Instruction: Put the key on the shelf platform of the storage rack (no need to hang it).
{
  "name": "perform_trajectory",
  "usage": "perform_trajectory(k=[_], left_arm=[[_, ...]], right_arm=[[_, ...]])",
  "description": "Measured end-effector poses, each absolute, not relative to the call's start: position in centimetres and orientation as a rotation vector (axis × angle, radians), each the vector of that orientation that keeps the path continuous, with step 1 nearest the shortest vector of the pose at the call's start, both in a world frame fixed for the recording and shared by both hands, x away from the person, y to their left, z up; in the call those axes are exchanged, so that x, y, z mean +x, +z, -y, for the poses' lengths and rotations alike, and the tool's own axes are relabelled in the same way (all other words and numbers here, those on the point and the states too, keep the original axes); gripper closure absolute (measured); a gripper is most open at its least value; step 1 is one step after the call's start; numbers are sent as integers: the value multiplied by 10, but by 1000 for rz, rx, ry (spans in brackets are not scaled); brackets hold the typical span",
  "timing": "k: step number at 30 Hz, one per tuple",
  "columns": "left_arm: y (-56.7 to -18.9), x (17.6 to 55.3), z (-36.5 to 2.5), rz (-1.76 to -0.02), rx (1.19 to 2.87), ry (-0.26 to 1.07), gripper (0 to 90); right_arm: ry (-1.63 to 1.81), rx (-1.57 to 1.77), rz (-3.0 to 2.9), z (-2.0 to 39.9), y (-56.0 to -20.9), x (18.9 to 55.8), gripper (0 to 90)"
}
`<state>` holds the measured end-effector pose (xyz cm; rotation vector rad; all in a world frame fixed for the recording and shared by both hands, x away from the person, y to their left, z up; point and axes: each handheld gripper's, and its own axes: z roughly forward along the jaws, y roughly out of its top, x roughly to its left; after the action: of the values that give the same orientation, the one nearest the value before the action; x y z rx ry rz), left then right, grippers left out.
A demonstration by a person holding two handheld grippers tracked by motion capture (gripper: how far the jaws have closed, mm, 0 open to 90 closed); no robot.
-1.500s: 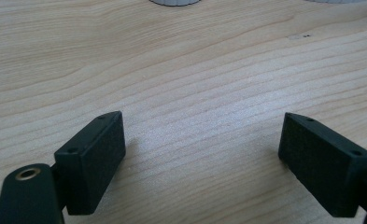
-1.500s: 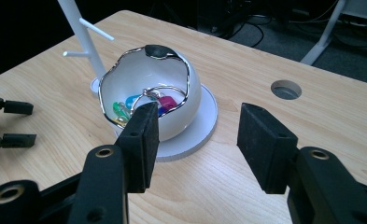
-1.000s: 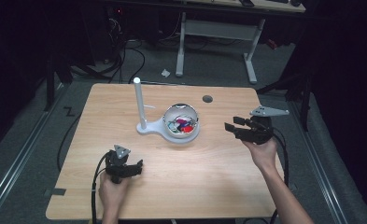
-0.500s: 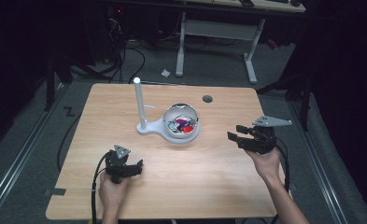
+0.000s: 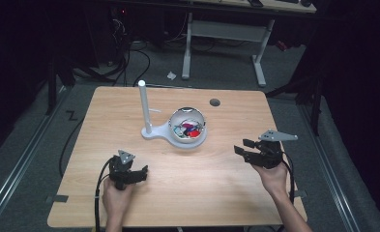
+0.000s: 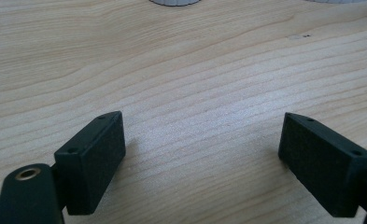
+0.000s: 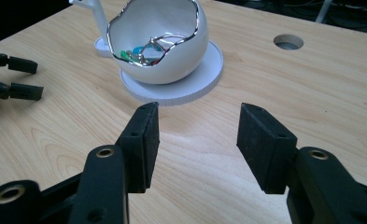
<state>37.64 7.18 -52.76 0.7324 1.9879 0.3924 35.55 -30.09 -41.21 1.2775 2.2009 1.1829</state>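
Note:
A white egg-shaped bowl with a wavy metallic rim holds several small coloured items and stands on a round white base with a tall white post beside it. My left gripper rests low at the near left of the table. In its own view, my left gripper stands open over bare wood. My right gripper hovers at the right, pointing left toward the bowl. In its own view, my right gripper is open with nothing between its pads, and the bowl lies a short way ahead.
The wooden table has a round cable hole behind the bowl. The left gripper appears at the far left of the right gripper view. A white desk frame and cables stand on the dark floor beyond.
My right gripper has sunk and drawn back toward the near edge, jaws unchanged. The left gripper has stayed put.

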Motion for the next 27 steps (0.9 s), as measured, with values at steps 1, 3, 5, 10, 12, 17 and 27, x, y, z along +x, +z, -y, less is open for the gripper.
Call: perform_trajectory(k=[1, 3, 5, 10, 12, 17, 27], left_arm=[[-528, 376, -72, -1987, 733, 392, 151], [-528, 376, -72, -1987, 734, 393, 151], [-528, 376, -72, -1986, 736, 393, 151], [-528, 376, -72, -1984, 738, 395, 151], [-528, 376, -72, -1982, 742, 396, 151], [-528, 376, -73, -1971, 760, 401, 151], [-529, 376, -74, -1966, 768, 403, 151]], right_arm=[[1186, 1275, -2205, 300, -415, 355, 481], [1194, 1267, -2205, 299, -419, 354, 481], [1194, 1277, -2212, 299, -424, 353, 479], [1184, 1282, -2220, 296, -433, 353, 478], [1186, 1299, -2223, 295, -438, 353, 474], [1177, 1316, -2234, 294, -449, 352, 471], [1137, 1329, -2258, 292, -463, 353, 460]])
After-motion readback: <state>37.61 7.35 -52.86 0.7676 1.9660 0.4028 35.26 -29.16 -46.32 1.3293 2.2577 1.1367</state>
